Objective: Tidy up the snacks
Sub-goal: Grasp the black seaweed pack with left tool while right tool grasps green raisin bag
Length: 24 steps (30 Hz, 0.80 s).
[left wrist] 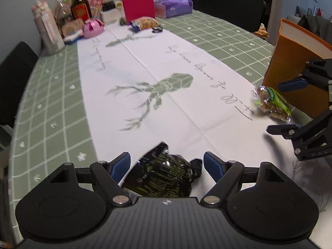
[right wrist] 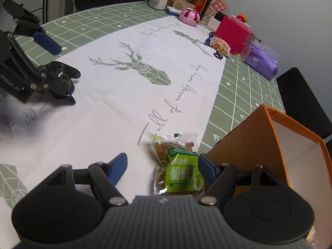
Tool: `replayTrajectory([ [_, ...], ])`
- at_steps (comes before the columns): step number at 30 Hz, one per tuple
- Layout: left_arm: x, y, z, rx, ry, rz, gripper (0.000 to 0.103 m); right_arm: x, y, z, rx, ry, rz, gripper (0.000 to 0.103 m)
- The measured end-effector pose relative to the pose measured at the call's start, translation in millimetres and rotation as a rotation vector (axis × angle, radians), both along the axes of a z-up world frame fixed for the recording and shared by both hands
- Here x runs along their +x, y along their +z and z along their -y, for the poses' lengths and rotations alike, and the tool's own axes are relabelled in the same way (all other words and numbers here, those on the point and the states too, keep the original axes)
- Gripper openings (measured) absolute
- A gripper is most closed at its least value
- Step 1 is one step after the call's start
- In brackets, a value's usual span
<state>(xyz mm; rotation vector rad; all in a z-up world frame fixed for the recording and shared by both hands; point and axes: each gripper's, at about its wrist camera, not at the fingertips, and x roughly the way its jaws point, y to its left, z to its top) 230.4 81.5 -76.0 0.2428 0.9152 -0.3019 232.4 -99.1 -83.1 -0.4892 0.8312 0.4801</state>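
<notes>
A dark, glossy black-and-green snack packet (left wrist: 164, 176) lies on the white runner between the blue pads of my left gripper (left wrist: 167, 166). That gripper is open, with a gap on each side of the packet. The same packet (right wrist: 60, 78) also shows in the right wrist view, inside the left gripper (right wrist: 64, 75). A clear packet with a green label (right wrist: 178, 166) lies between the jaws of my right gripper (right wrist: 162, 166), close to the right pad (right wrist: 207, 168) and far from the left one, so this gripper is open. An open orange box (right wrist: 259, 145) stands just to the right of it.
At the table's far end stand a red box (left wrist: 138, 6), a purple tissue pack (left wrist: 173, 6), a brown bottle (left wrist: 79, 6), a pink round case (left wrist: 93, 27) and another snack packet (left wrist: 145, 22). Black chairs (left wrist: 226, 6) stand around the green checked cloth (left wrist: 51, 108).
</notes>
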Motion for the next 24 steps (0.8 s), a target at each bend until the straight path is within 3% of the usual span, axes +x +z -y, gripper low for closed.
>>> replayTrajectory([
  [9,2,-9,0,-0.028,-0.008,-0.017,0.095,10,-7,2,0.054,-0.016,-0.015,0.065],
  [16,-6,-11,1,-0.034,-0.023,-0.051,0.089,12,-4,13,0.058,-0.038,-0.02,0.042],
  [19,-13,-13,6,0.003,-0.026,-0.085,0.089,10,-3,17,0.073,-0.029,-0.038,0.041],
  [24,-37,-11,8,0.0,0.01,-0.129,0.089,0,-1,19,0.106,0.003,-0.068,0.041],
])
